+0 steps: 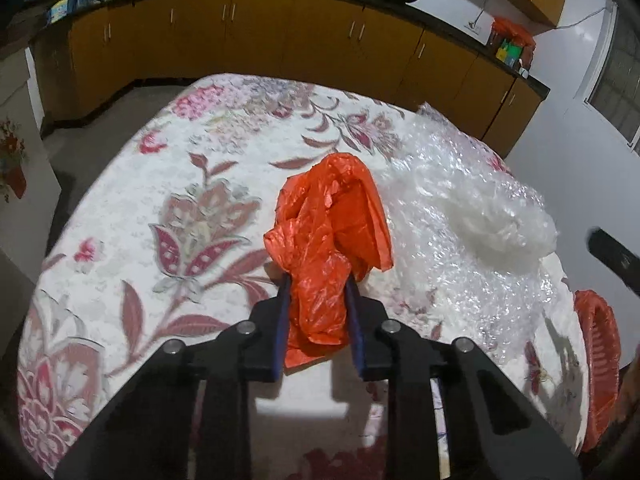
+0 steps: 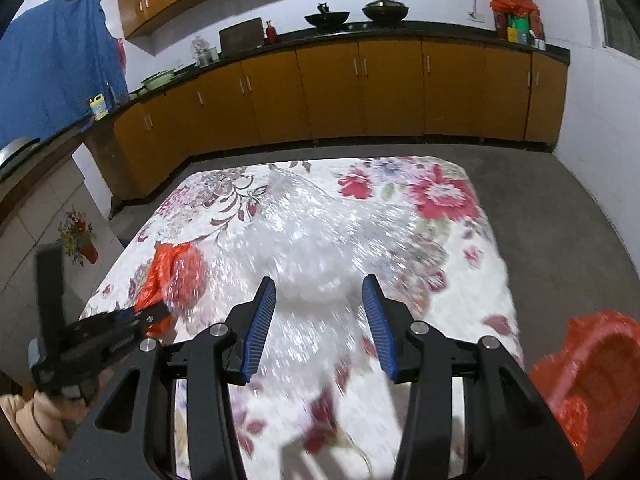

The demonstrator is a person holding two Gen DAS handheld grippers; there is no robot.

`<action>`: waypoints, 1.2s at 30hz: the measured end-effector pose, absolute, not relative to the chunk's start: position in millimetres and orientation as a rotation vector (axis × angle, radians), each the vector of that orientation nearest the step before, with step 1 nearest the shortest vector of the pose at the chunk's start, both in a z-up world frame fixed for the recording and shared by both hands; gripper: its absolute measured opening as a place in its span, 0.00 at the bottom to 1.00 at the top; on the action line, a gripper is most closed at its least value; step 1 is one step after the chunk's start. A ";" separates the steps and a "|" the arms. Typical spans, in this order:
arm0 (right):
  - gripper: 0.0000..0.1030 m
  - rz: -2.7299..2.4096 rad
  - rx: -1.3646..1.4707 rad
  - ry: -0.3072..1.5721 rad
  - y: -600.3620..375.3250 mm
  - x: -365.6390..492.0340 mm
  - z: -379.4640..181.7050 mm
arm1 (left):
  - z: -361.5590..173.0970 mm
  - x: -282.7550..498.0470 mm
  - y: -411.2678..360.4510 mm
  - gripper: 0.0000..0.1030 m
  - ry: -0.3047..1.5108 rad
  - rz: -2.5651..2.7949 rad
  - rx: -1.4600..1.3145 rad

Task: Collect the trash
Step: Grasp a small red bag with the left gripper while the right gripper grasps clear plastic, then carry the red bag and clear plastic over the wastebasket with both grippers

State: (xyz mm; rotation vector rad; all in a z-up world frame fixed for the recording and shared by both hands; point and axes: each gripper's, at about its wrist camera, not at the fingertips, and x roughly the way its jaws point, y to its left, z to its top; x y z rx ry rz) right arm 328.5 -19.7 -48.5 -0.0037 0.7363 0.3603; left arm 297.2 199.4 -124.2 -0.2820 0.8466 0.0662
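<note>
We see the left tongs (image 1: 318, 280) clamped on the orange plastic bag (image 1: 332, 216), held just above the floral surface (image 1: 160, 184). Right tongs (image 2: 319, 290) are spread apart, empty, over the bubble wrap (image 2: 320, 232) beside it. An orange bin (image 2: 592, 376) sits at the surface's right edge.

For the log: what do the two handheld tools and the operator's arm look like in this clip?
Both match. The left tool and right tool have matte black angular linkage arms with triangular cutouts and round silver pivot bolts. Their flat fingers carry blue pads ribbed crosswise. In the right wrist view the left tool has a tall black upright part, and a cream knitted sleeve shows beneath it. No cables or readable markings visible.
</note>
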 end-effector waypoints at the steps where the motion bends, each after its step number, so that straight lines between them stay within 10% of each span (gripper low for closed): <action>1: 0.45 0.366 -0.009 0.743 -14.6 334.9 -50.6 | -122.6 295.1 202.4 0.24 0.840 0.074 -0.279; 14: 0.60 0.389 -0.304 0.792 45.9 362.0 -88.1 | -110.1 274.6 245.8 0.24 0.778 0.157 -0.307; 23: 0.32 0.369 -0.301 0.843 33.8 353.7 -94.2 | -102.7 267.4 241.6 0.24 0.762 0.151 -0.307; 36: 0.32 0.329 -0.107 0.756 -37.0 302.6 -39.4 | -69.1 249.3 207.7 0.24 0.705 0.078 -0.283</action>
